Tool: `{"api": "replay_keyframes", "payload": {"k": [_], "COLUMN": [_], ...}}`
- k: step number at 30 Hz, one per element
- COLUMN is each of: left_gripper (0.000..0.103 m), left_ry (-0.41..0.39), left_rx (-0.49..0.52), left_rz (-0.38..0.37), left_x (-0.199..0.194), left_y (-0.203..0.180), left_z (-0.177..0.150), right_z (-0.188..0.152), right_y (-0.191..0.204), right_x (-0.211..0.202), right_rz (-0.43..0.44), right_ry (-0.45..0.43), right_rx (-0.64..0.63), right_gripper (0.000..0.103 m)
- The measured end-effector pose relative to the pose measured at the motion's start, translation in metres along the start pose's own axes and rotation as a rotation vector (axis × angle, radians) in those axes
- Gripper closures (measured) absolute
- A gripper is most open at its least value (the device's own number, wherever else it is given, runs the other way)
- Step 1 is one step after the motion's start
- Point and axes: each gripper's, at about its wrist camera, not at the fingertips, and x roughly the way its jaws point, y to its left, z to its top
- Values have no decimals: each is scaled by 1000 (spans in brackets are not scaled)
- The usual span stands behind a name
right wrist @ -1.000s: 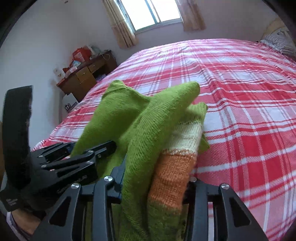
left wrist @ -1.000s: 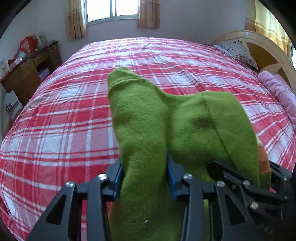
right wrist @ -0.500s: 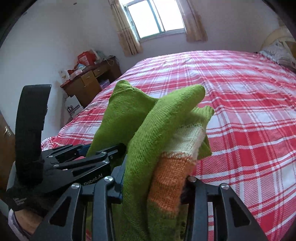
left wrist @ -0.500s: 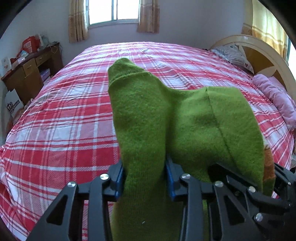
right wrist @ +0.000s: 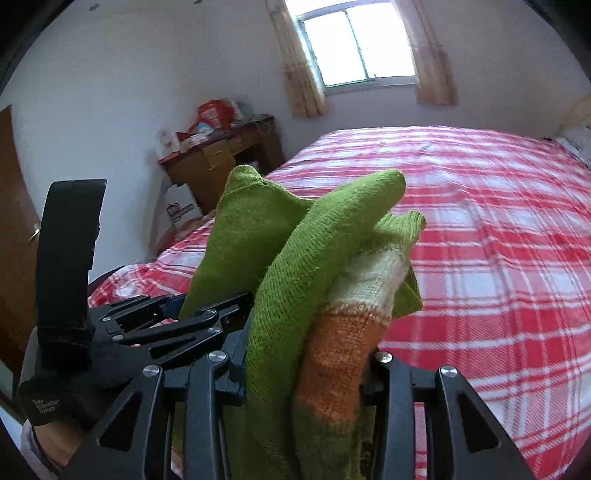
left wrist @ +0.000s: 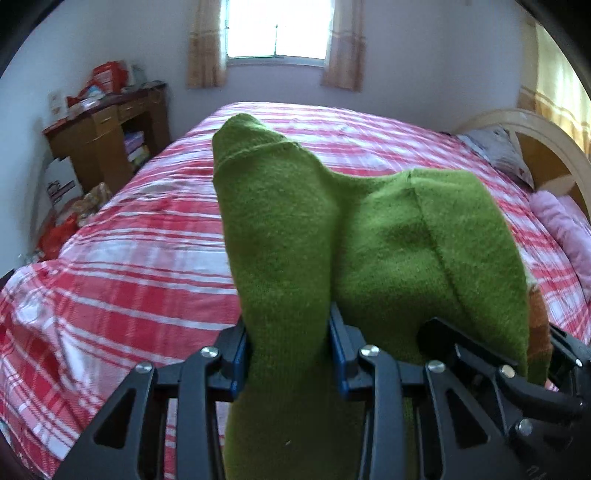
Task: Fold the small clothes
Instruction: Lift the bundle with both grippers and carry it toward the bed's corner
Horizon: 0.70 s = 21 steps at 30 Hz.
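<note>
The left gripper is clamped on a bunched fold of the green knitted garment, its blue-lined jaws pressing the wool from both sides. Just beside it, the right gripper is clamped on another bunch of the same piece, the part where the green gives way to a cream band and an orange band. The two grippers sit close together, side by side, each visible at the edge of the other's camera, so the cloth between them is slack and humped instead of stretched.

The garment is off the bed, held in the air above the near edge of the red-and-white checked cover. Both grippers point forward and downward across the bed toward its far edge, under the window, with the free ends of the wool standing up past the jaws.

The coming move likely turns on that slack. To lay the piece flat, the hands probably need to part sideways along the near edge, so the long axis of the garment runs left to right. Neither hand is clearly nearer the cover.
</note>
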Motion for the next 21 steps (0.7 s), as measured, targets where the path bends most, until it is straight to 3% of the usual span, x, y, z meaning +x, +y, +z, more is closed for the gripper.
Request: {"api": "replay_keyframes", "payload": {"k": [10,21], "left_gripper": [65,65], "left_ry": [-19,-47], "left_rx": [-129,-231], "left_rz": [124,219], "left_x": [-11,-17], "left_y": [76,149], "left_z": [-1,1], "right_z": [19,33], "right_y": [67,124], "right_x": [48,93], "right_rz": [151,259], "right_ry": [26,42], "right_rx": [-92,-165], "right_gripper": [63,63]}}
